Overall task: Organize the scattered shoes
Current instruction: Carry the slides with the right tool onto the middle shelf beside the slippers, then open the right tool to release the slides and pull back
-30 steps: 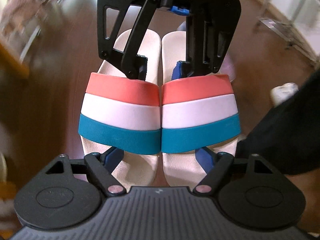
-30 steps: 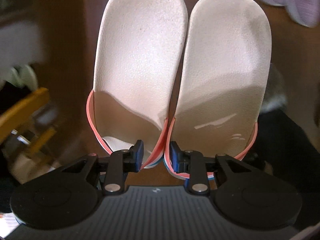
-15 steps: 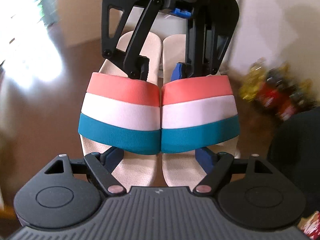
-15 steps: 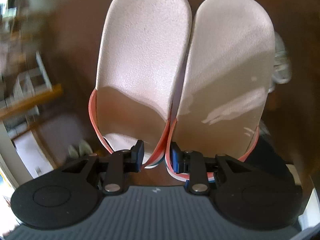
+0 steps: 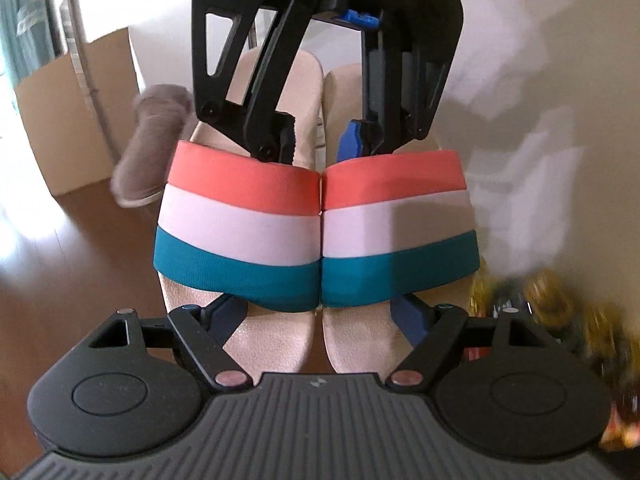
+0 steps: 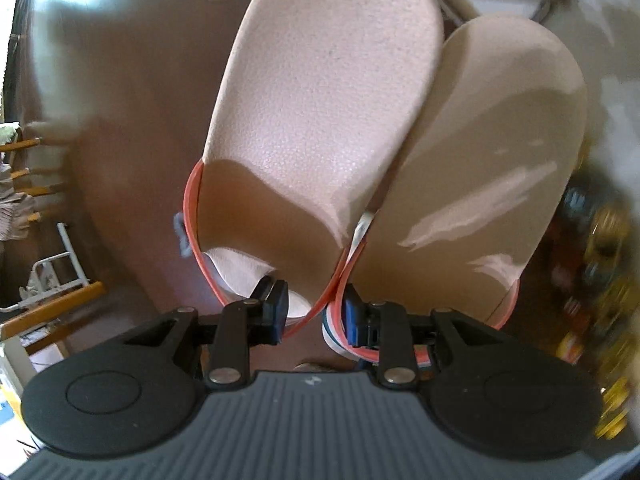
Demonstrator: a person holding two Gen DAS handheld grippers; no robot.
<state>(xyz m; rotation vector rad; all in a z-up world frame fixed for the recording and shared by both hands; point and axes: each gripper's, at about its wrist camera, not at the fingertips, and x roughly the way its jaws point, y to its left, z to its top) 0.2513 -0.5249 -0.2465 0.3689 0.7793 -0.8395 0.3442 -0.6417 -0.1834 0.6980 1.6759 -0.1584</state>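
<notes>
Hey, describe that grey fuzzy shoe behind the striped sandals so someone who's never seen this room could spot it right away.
Start at the cardboard box against the white wall on the left of the left wrist view. Just right of it, above the wooden floor, is the grey fuzzy shoe, partly hidden behind the striped sandals. It is plain, soft grey; the sandals have coral, white and teal bands.

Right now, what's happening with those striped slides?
A person is carrying a pair of slides side by side, off the floor, with both handheld grippers. The right gripper has its jaws pinched on the two inner strap edges where the slides meet. The left gripper holds them from the other end, jaws wide across both footbeds under the teal band. A grey slipper and a cardboard box sit behind; the background is blurred.
</notes>
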